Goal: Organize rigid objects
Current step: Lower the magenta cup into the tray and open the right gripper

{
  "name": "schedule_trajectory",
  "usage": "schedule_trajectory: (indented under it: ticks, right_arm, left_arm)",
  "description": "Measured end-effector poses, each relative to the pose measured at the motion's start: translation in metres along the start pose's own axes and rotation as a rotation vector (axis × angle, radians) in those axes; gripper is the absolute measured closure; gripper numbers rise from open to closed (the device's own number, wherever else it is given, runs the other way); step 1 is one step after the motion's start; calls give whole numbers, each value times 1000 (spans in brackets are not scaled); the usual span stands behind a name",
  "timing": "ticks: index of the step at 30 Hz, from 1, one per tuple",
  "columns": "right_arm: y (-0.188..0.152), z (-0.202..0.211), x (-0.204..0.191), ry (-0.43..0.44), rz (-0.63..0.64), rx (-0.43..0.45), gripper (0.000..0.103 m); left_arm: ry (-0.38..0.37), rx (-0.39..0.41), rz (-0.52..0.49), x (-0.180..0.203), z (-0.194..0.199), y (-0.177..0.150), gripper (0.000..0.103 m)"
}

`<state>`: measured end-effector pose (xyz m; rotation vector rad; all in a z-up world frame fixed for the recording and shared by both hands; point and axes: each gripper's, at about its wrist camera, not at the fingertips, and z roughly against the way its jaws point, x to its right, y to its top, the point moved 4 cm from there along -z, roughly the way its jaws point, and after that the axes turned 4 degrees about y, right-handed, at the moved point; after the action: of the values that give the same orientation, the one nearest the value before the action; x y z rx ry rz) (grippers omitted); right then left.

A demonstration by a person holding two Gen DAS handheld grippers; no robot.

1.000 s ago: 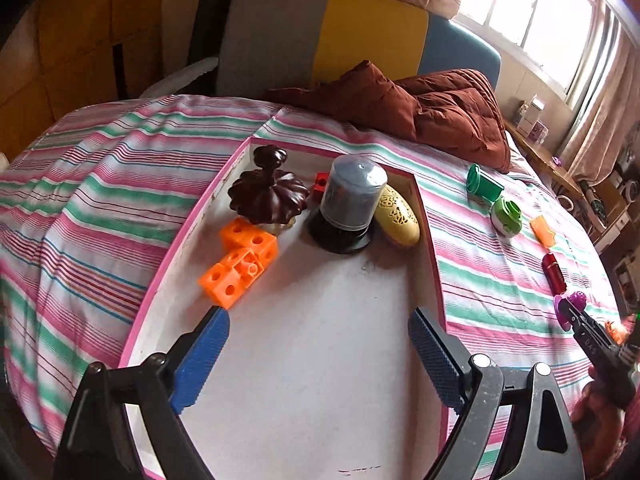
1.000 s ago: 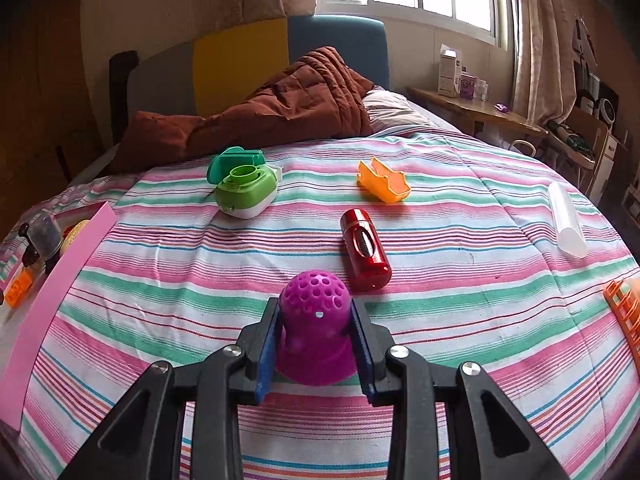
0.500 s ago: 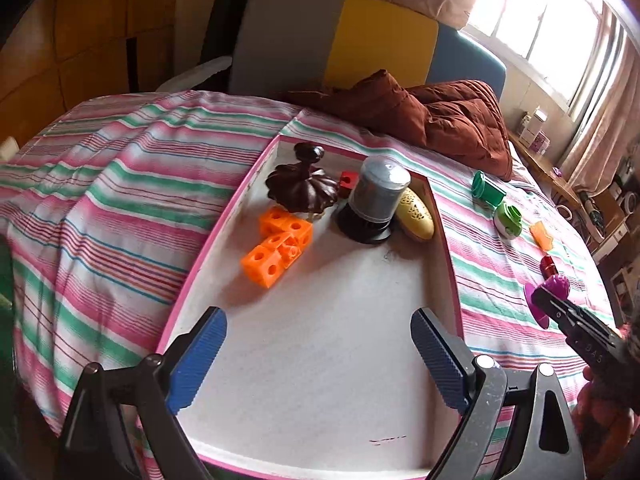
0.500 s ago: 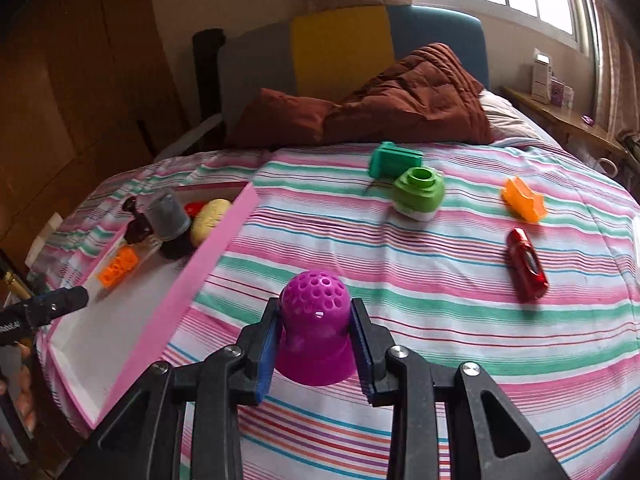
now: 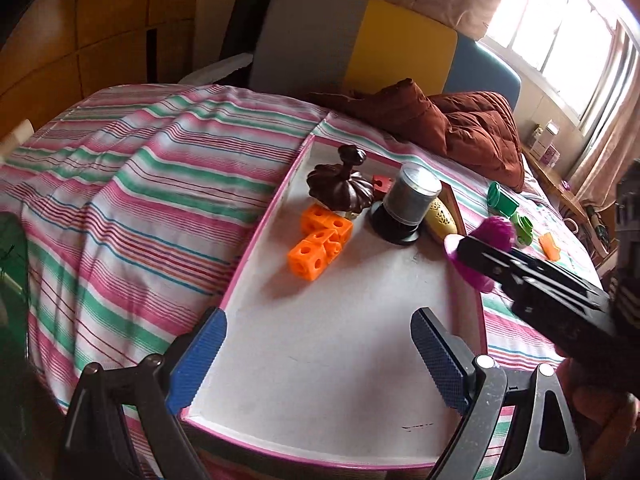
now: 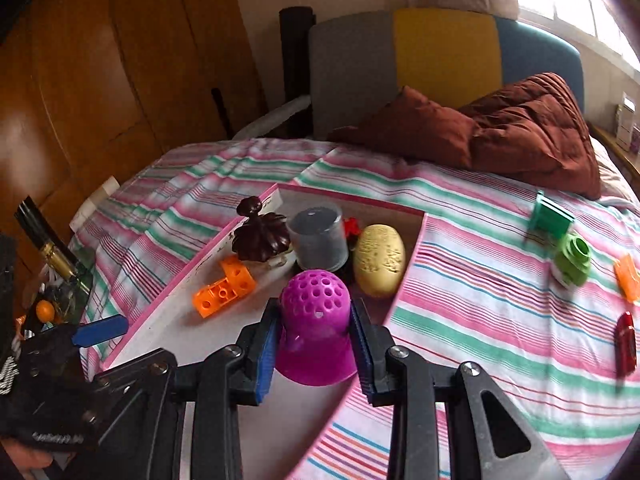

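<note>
My right gripper [image 6: 316, 348] is shut on a purple perforated dome-shaped object [image 6: 314, 320] and holds it above the right edge of the pink-rimmed white tray [image 6: 168, 292]. It also shows in the left wrist view [image 5: 486, 248]. The tray [image 5: 248, 256] holds orange blocks [image 5: 322, 240], a dark brown flower-shaped piece [image 5: 340, 188], a grey cylinder container [image 5: 410, 200], a yellow oval [image 5: 440, 220] and a small red piece [image 5: 380, 182]. My left gripper [image 5: 316, 352] is open and empty over the tray's near end.
On the striped bedspread right of the tray lie a green block [image 6: 552, 216], a green round piece [image 6: 572, 258], an orange piece [image 6: 628, 282] and a red cylinder [image 6: 626, 342]. A brown quilt [image 6: 500, 128] lies at the headboard. A wooden wardrobe [image 6: 100, 80] stands left.
My right gripper has carried the purple object leftward from the bedspread to above the tray's right edge. My left gripper has drawn back slightly toward the tray's near end, still open.
</note>
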<state>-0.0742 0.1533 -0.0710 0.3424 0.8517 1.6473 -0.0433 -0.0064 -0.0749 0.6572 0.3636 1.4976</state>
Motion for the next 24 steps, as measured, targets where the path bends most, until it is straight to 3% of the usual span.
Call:
schedule_trajectory:
  ticks: [10, 12, 24]
  right_arm:
    - [2, -36, 2, -119, 52, -42, 70]
    - [0, -39, 2, -102, 49, -61, 69]
    - [-12, 7, 17, -89, -71, 4, 66]
  left_arm:
    - [11, 0, 56, -18, 1, 0, 9]
    - [14, -2, 54, -18, 0, 0, 9]
    - [-2, 11, 53, -9, 4, -2, 9]
